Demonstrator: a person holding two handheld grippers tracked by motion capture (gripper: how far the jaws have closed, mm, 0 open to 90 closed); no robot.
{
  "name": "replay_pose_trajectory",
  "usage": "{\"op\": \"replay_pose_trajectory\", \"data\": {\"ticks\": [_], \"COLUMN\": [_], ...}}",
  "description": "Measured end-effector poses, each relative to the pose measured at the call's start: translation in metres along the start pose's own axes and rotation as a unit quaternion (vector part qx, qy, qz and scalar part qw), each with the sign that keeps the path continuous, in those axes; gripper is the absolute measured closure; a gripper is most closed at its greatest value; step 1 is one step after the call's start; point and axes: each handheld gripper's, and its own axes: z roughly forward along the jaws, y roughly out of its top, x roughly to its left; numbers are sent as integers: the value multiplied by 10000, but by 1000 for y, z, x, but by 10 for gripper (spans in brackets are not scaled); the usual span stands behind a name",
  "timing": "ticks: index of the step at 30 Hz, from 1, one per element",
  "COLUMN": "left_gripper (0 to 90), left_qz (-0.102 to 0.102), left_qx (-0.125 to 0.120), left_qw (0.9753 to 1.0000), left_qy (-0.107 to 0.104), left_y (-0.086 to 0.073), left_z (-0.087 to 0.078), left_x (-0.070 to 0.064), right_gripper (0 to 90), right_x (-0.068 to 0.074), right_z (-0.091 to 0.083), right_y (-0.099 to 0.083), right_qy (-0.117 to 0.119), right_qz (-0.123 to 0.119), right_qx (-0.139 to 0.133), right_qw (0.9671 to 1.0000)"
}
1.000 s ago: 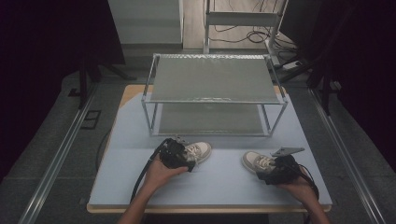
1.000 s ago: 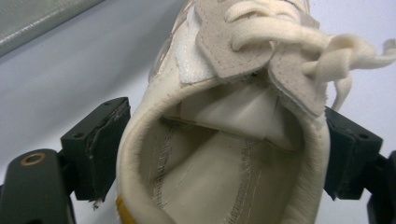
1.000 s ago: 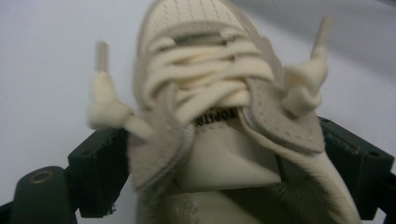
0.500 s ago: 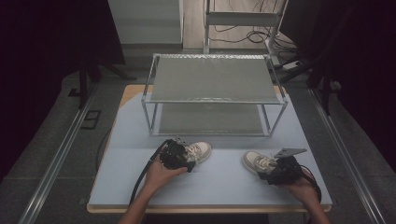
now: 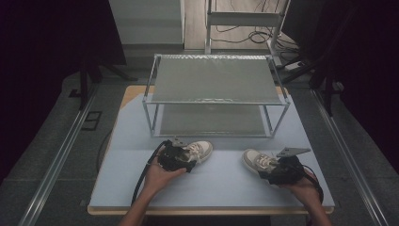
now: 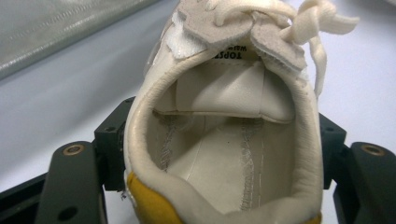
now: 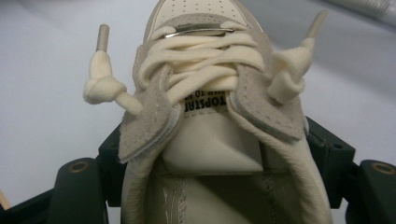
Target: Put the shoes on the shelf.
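My left gripper [image 5: 175,157] clamped the left sneaker [image 5: 200,149], right gripper [image 5: 281,173] the right sneaker [image 5: 258,160]; soft heel collars risked slipping out when lifted.

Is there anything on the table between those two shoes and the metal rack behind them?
Nothing visible: bare table lies between the left sneaker, the right sneaker and the rack, whose shelves look empty.

Left shoe [image 5: 197,150]: barely shifted on the tabletop [image 5: 221,181], a touch nearer its front edge.
Right shoe [image 5: 258,161]: nudged slightly forward and left.
Right tongs [image 5: 275,173]: moved with the shoe, a hair farther in.
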Motion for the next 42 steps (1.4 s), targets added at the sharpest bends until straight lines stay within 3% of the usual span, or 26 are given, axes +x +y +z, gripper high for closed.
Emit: {"op": "replay_pose_trajectory", "data": {"ticks": [15,30,42], "left_gripper": [291,292,293], "left_qz": [-165,-268,-337], "left_qx": [-303,-378,-389], "left_qw": [9994,9989,9986], "left_qy": [12,10,119], "left_y": [17,40,53], "left_z": [-6,4,13], "left_x": [14,21,27], "right_gripper": [277,276,276], "right_x": [7,16,13], "right_z": [10,34,46], "right_y": [33,78,98], "right_qy": [-50,-236,-413], "right_qz": [103,192,334], "right_qx": [-254,-391,-431], "right_qw": [9996,9988,9977]}}
